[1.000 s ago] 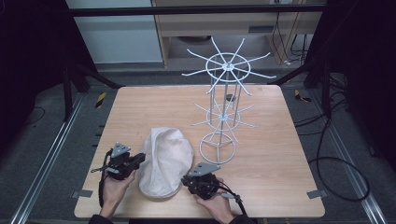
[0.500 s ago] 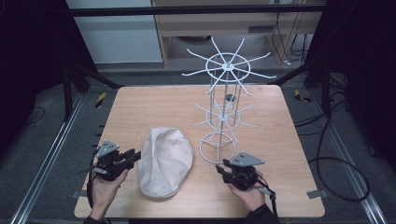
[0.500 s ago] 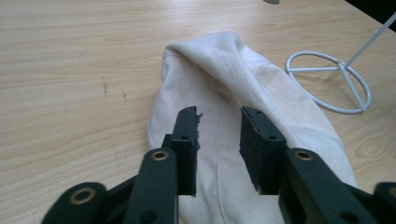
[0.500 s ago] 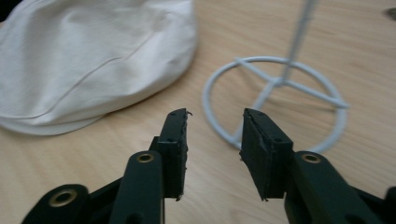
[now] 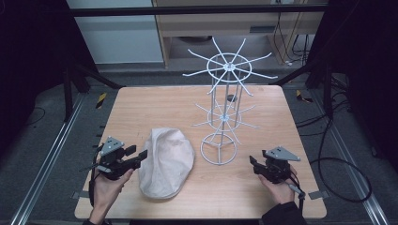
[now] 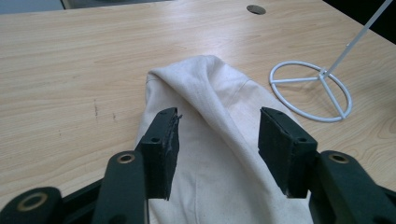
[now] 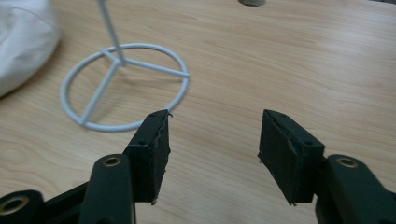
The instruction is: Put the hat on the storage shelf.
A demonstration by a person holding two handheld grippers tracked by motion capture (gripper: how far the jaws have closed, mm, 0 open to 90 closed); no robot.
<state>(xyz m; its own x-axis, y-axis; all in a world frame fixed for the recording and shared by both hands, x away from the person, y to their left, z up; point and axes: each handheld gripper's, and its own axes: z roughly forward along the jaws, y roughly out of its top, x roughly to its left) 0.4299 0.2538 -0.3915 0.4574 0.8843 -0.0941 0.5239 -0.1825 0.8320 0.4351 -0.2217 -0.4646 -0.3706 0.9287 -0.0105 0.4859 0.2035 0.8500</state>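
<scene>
- At the lower left of the high view, the left claw (image 5: 141,155) has its jaws apart; they have just been opening. In the left gripper view the cream cloth cap (image 6: 219,135) lies below and between the pads, unpressed.
- At the lower right of the high view, the right claw (image 5: 253,162) is apart too, its jaws having just opened over bare bench (image 5: 141,108) with nothing between them.
- The cap (image 5: 166,160) lies flat at lower centre, just left of the white wire rack (image 5: 225,105) and its ring base (image 5: 219,149).
- Judged step: retake the cap. Pinch a rim fold on each side and lift evenly, so it clears the rack's arms.
- Hard to tell: the cap's brim and opening, and the small dark spot behind the rack.
</scene>
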